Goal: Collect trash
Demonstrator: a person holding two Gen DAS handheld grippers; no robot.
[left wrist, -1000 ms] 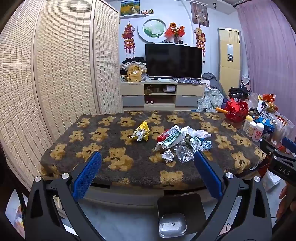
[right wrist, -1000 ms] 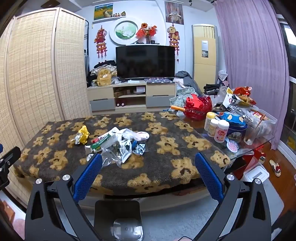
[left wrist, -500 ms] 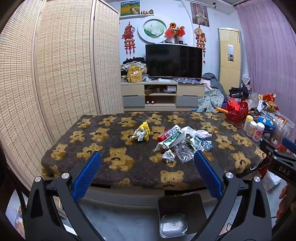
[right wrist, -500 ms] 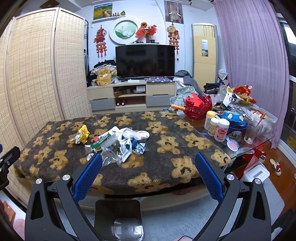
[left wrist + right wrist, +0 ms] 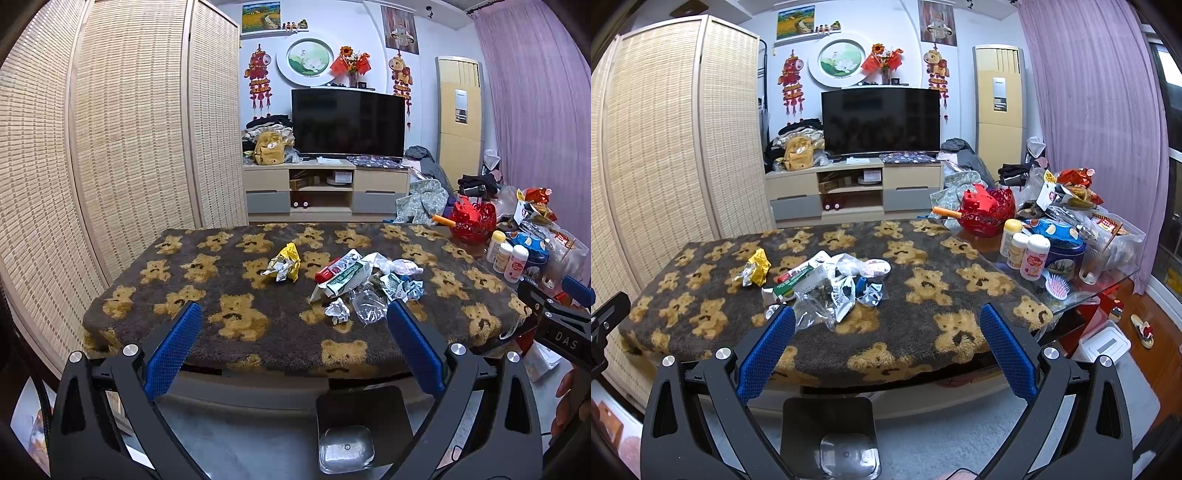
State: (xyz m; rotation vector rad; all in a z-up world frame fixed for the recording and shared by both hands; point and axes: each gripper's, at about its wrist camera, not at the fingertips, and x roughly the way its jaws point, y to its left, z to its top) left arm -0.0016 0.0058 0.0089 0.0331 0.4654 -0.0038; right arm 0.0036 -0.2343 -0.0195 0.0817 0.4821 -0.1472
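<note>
A pile of trash [image 5: 364, 282] lies on the bear-patterned table cover [image 5: 229, 317]: a green and white carton, a red tube, clear plastic wrappers and a crumpled white paper ball [image 5: 337, 311]. A yellow crumpled wrapper [image 5: 285, 262] lies apart to its left. The pile [image 5: 831, 284] and the yellow wrapper [image 5: 756, 266] also show in the right wrist view. My left gripper [image 5: 293, 343] is open and empty, held short of the table's front edge. My right gripper [image 5: 886, 343] is open and empty, likewise short of the front edge.
A black bin with a metal bottom [image 5: 364, 428] stands on the floor below the front edge; it also shows in the right wrist view [image 5: 831, 435]. Bottles [image 5: 1027, 251], a red basket [image 5: 988, 214], a hairbrush and snack bags crowd the glass table end at the right.
</note>
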